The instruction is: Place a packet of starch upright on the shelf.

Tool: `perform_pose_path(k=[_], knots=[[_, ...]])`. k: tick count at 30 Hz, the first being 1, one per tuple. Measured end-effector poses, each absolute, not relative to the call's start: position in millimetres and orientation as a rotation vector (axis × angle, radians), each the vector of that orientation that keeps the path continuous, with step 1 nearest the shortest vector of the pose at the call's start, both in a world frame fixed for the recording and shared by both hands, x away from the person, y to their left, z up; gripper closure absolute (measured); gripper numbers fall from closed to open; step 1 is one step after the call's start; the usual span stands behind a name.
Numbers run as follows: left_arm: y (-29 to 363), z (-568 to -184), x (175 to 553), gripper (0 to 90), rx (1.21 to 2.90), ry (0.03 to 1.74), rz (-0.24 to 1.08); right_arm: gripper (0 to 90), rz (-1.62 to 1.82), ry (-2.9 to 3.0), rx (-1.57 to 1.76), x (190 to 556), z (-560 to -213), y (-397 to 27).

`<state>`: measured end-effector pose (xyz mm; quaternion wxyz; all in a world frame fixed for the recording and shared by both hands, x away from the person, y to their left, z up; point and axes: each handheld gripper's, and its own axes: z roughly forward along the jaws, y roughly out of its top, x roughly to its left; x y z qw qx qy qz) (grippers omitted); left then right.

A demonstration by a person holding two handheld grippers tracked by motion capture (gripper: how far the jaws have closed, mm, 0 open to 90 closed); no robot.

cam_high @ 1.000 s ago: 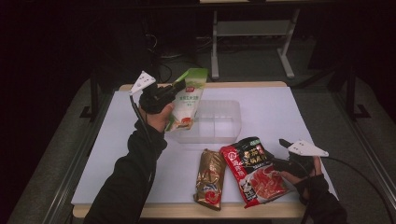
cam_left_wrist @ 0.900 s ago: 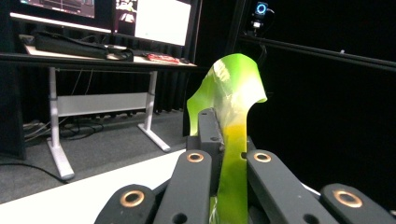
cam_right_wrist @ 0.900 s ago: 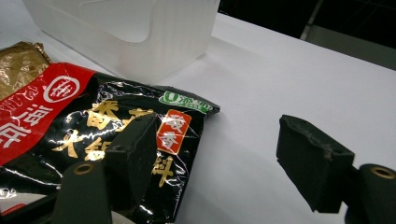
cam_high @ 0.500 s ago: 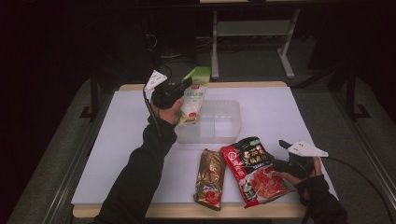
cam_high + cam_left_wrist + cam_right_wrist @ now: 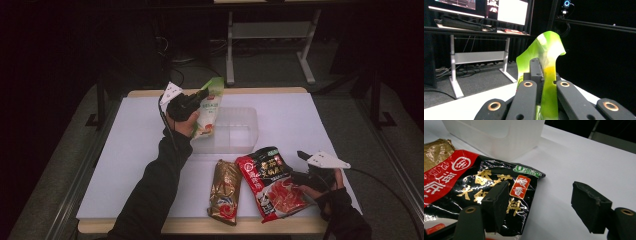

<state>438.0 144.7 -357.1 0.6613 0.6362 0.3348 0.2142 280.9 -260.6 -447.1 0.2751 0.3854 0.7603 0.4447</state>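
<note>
My left gripper (image 5: 199,96) is shut on a green and white snack bag (image 5: 207,111), held upright over the left end of the clear plastic box (image 5: 235,131). In the left gripper view the bag's green top edge (image 5: 547,52) stands pinched between the jaws of my left gripper (image 5: 541,72). My right gripper (image 5: 303,155) rests low at the table's right front, open, beside a red and black packet (image 5: 272,180). In the right gripper view the packet (image 5: 479,185) lies under the left jaw of my right gripper (image 5: 541,202), with bare table between the jaws. A gold packet (image 5: 226,194) lies left of the red one.
The white table top (image 5: 125,150) spreads wide to the left and behind the box. The clear box (image 5: 494,135) stands just beyond the red packet. Desk legs (image 5: 230,50) and cables lie on the dark floor behind the table. Monitors (image 5: 506,11) stand on a desk beyond.
My left gripper has carried the green bag down and to the right, lower over the clear box. The right gripper has stayed put by the red packet.
</note>
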Motion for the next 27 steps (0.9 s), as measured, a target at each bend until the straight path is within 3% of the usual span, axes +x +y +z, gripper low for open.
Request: perform_pose_path(k=[10, 15, 21, 24, 27], knots=[[155, -369, 432, 87.4, 1.5, 0.733, 0.475, 29.9, 1.19, 2.056, 1.035, 282, -449, -259], [157, -369, 427, 84.5, 1.614, 0.702, 0.491, 30.0, 1.188, 2.058, 1.028, 281, -448, -258], [162, -374, 420, 72.8, 1.78, 0.659, 0.508, 30.9, 1.18, 2.076, 1.02, 281, -449, -256], [162, -378, 414, 61.4, 1.924, 0.623, 0.52, 31.0, 1.178, 2.086, 1.015, 282, -449, -255], [166, -379, 407, 59.7, 1.984, 0.577, 0.551, 31.2, 1.175, 2.089, 1.014, 282, -449, -254]])
